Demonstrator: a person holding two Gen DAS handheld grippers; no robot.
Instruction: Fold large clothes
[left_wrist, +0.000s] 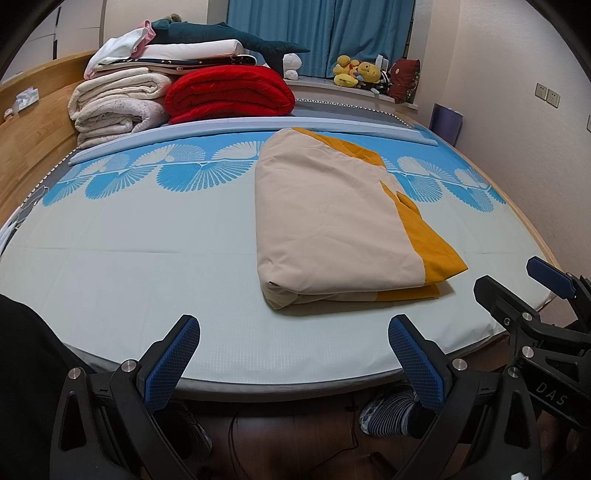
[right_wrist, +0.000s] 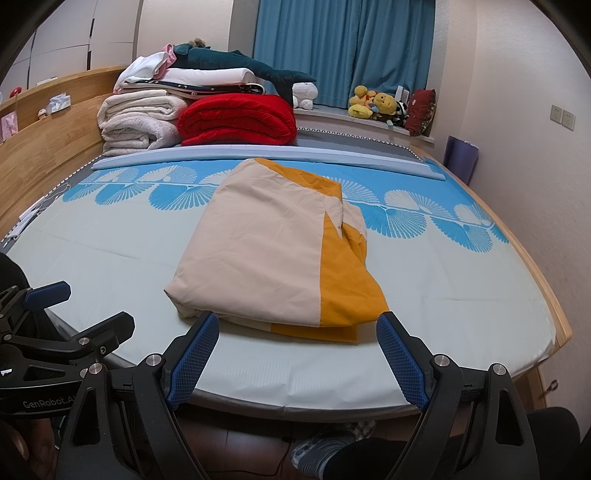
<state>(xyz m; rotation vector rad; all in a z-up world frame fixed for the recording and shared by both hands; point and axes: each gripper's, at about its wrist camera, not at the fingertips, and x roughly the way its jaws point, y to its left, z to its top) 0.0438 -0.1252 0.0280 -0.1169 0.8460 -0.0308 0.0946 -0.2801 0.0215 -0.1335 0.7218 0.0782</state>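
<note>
cloth: large beige-and-mustard cloth, folded into a long thick stack, lying flat on the bed, right of centre, short end toward the person.
fold state: looks several folds in; mustard layers stick out past the beige along the right side, edges not flush. Could take one more fold end to end, or just squaring up. A judgement only.
left gripper: left gripper has its jaws spread wide, nothing between them, hanging over the near bed edge, left of the cloth's near end.
right gripper: right gripper also spread wide and empty, lined up just short of the near end, not touching it.
handling: thin woven fabric, soft, light per layer but bulky as a stack; will sag and slide apart if lifted by one layer.
where to grab: likely the two near corners, pinching every layer at once. The rounded beige fold on the left holds together better than the loose mustard side.
risk: top layer peeling off, mustard edge slipping out.
background: red quilt and cream blankets stacked by the headboard, well apart from the cloth.
</note>
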